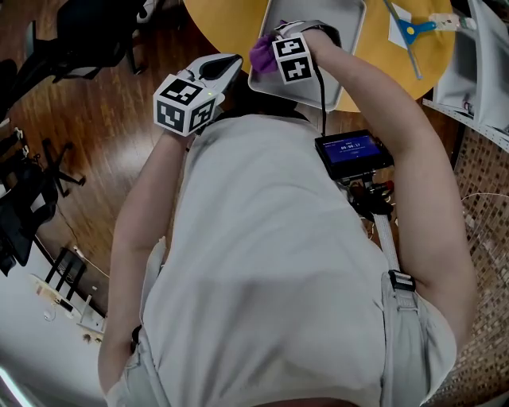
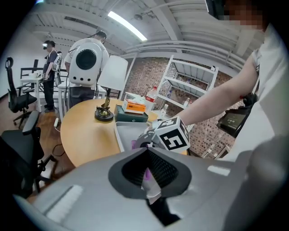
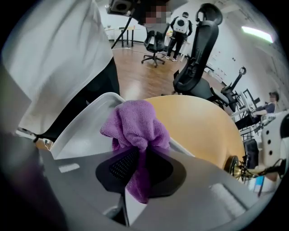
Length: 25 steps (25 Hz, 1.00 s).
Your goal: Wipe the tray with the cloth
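The tray (image 1: pixel 350 16) sits on a yellow table (image 1: pixel 227 24). The purple cloth (image 3: pixel 135 124) is over the tray's near corner, pinched in the right claw (image 3: pixel 141 155). The left claw (image 2: pixel 146 176) hangs just beside the tray, pressed together on nothing. Best to press the cloth down flat and rub every bit of the tray, corners too

Bright, even indoor light falls from ceiling strip lights (image 2: pixel 128 26) above the round yellow table (image 2: pixel 86 135). Beside the table the wooden floor (image 1: pixel 111 143) carries a soft sheen. Both gripper views bulge fisheye-wise, darken at their corners, and blur whatever sits nearest the lens.
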Motion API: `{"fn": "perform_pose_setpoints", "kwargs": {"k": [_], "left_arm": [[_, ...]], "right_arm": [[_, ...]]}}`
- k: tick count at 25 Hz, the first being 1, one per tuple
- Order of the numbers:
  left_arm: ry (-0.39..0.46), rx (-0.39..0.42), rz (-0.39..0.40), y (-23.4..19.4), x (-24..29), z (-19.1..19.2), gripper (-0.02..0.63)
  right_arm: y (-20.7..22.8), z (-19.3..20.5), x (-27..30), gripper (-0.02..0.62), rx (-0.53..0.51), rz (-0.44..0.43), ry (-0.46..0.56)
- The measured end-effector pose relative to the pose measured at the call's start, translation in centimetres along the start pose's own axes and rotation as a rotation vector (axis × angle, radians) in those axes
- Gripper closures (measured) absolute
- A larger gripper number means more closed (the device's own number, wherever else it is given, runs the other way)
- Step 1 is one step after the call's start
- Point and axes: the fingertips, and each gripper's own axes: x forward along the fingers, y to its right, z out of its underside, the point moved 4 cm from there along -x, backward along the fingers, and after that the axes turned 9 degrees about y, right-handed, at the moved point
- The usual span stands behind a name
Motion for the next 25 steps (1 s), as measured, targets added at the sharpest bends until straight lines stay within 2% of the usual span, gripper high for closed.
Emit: {"fn": "perform_pose_setpoints", "kwargs": {"k": [3,8,16,22,25], "left_arm": [[-0.010,0.004,0.011,-0.2,0.3,0.0,0.605],[-0.030,0.008,0.044,-0.9,1.3,-0.5,0.606],[-0.054,0.012,0.102,-1.0,3.4,-0.6,0.606],[-0.074,0.008,0.126,-1.2,4.5,-0.1,0.606],[-0.075,0.013,0.130,-1.0,4.5,-0.1,0.606]], "right_arm": [[0.1,0.5,-0.4,0.538,0.088,0.017,0.033],[0.1,2.5,-1.4,0.538,0.186,0.045,0.033],[-2.2,8.4,-3.1,0.538,0.350,0.074,-0.021],[-3.9,12.1,-3.8,0.538,0.423,0.092,-0.073],[-4.0,12.0,-3.9,0.538,0.394,0.096,-0.091]]}}
